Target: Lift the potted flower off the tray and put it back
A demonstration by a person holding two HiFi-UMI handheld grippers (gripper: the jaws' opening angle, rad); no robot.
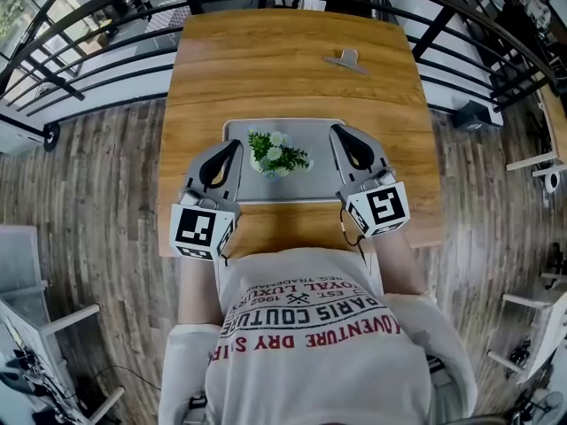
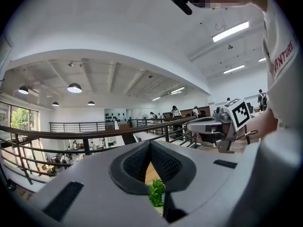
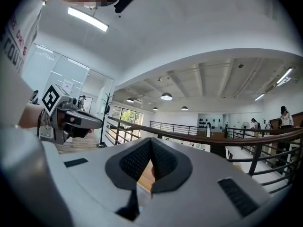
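Fingers on the left gripper [image 2: 150,143] are clenched tip to tip with nothing caught in them. Green leaves show only through the gap lower down, beyond the pads. The right gripper [image 3: 151,141] is clenched too and empty, with bare wood visible through its gap.

From the head view the two grippers flank the potted flower [image 1: 276,156], one on each side and both apart from it. It stands upright near the middle of the grey tray [image 1: 319,186], which lies flat on the wooden table [image 1: 292,60].

The plant looks small and light, so weight should be no trouble. The leaves and pale blossoms are soft and would crush or slip if squeezed, and they spread wider than the pot, hiding most of it from above. The pot is likely stiff and perhaps smooth, so it is the place to take hold: low on its wall, under the foliage, with the fingers opened first and closed gently on opposite sides. A top-heavy little pot may tip, so it should be kept upright during the lift and when it is set back.
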